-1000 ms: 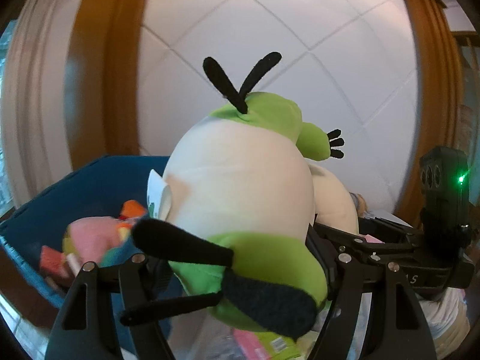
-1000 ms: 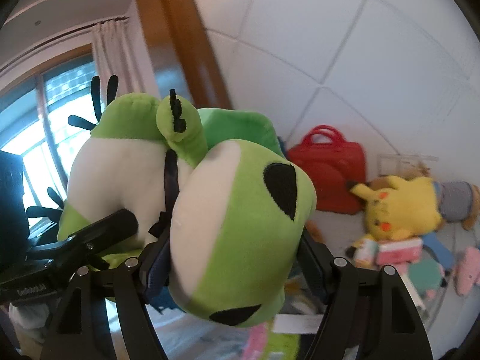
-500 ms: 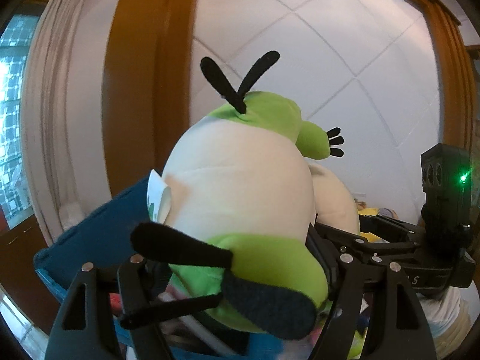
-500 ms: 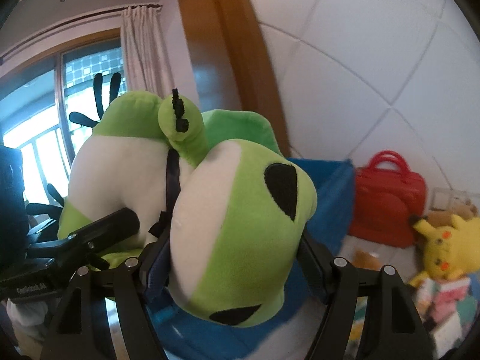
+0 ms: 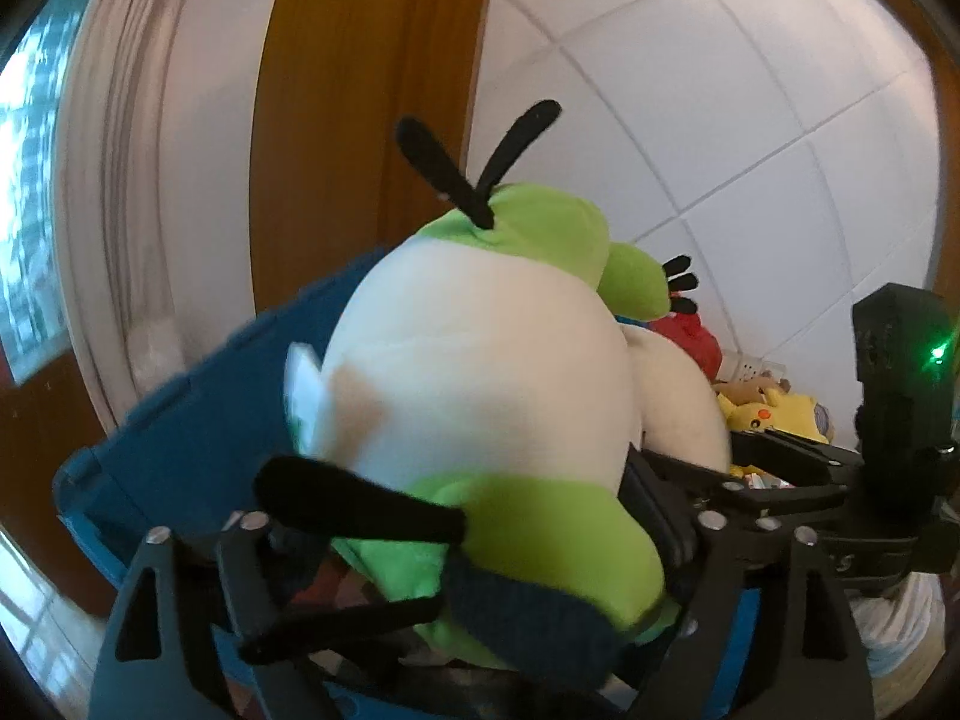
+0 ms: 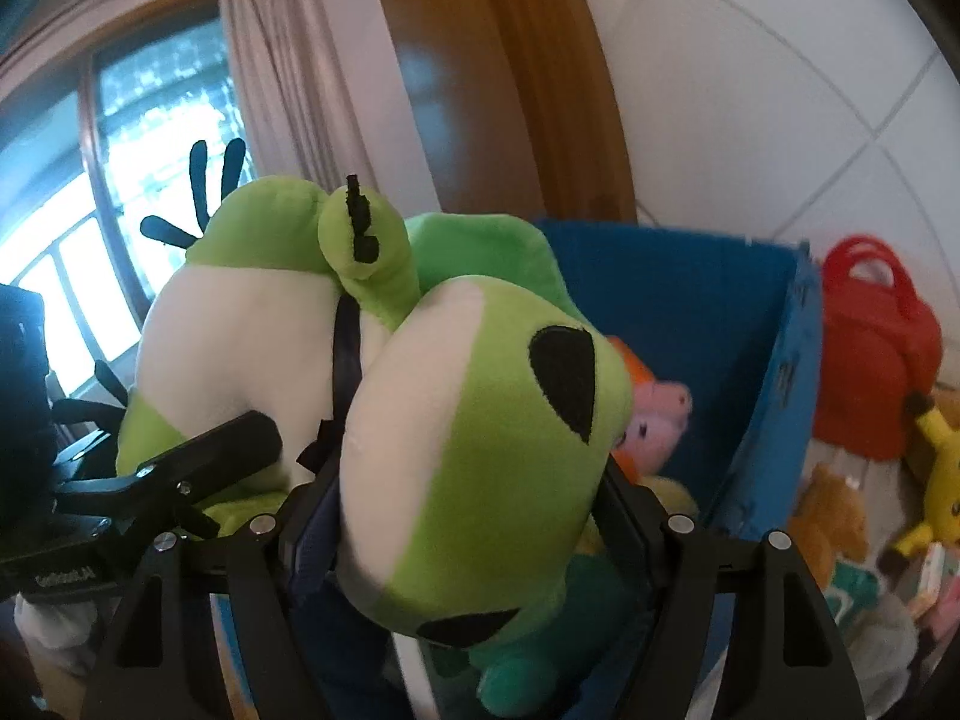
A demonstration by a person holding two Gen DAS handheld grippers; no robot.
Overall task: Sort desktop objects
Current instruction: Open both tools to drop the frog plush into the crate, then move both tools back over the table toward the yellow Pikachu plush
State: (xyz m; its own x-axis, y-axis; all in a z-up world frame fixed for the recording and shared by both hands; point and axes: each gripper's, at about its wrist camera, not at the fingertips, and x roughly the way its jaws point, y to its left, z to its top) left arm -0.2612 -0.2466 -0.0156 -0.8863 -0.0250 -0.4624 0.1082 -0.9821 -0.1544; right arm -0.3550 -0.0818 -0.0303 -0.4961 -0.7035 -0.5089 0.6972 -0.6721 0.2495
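Both grippers hold one big green and white frog plush [image 5: 480, 372]. My left gripper [image 5: 462, 546] is shut on its rear body, by the black feet. My right gripper [image 6: 468, 498] is shut on its head [image 6: 480, 420], which has black eyes. The plush hangs above the open blue bin [image 6: 690, 300], also seen in the left wrist view [image 5: 198, 420]. The bin holds a pink plush [image 6: 654, 420] and other soft toys. The right gripper's body shows at the right of the left wrist view [image 5: 900, 420].
Right of the bin lie a red bag [image 6: 870, 354], a yellow Pikachu plush [image 6: 942, 468], a brown plush [image 6: 834, 516] and small boxes. A white tiled wall, a wooden door frame [image 5: 360, 120], a curtain and a window [image 6: 150, 150] stand behind.
Both grippers have carried the frog plush leftward and over the blue bin. The bin's inside and its toys now show beneath the plush. Both grips are unchanged.
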